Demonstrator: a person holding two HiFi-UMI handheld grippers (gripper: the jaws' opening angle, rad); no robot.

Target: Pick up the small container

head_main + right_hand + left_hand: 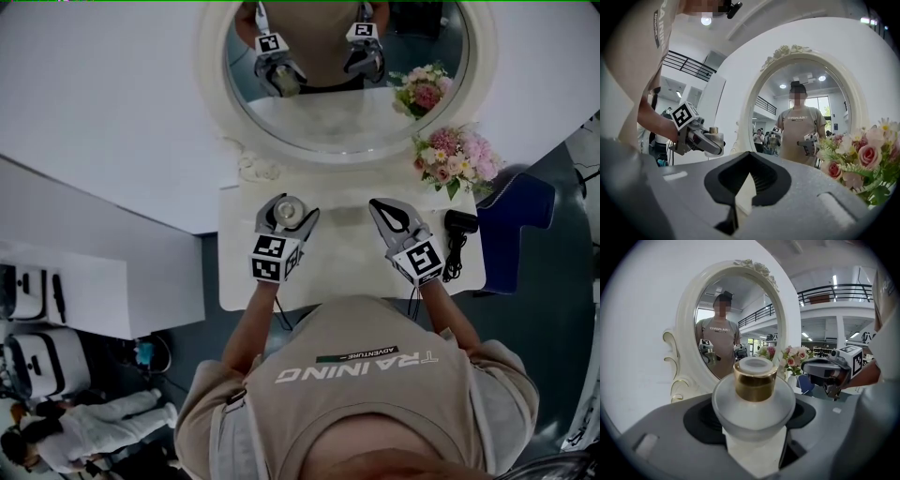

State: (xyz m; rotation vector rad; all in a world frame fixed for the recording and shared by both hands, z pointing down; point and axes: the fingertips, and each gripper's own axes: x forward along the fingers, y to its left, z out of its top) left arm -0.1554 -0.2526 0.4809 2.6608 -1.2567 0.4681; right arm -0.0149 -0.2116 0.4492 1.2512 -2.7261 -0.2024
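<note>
The small container (290, 208) is a frosted white jar with a gold collar and a white top (753, 386). My left gripper (287, 214) is shut on it, its grey jaws pressing the jar's body from both sides (753, 427). In the right gripper view the left gripper and the container (714, 138) show at the left, seemingly held a little above the white vanity table (347, 272). My right gripper (377, 206) hovers over the table's middle right, shut with nothing in it (740, 197).
A big oval cream-framed mirror (216, 112) stands at the table's back and reflects both grippers. Pink flowers (455, 157) stand at the back right. A black hair dryer (459, 223) with its cord lies at the right edge. A blue chair (520, 220) is beside the table.
</note>
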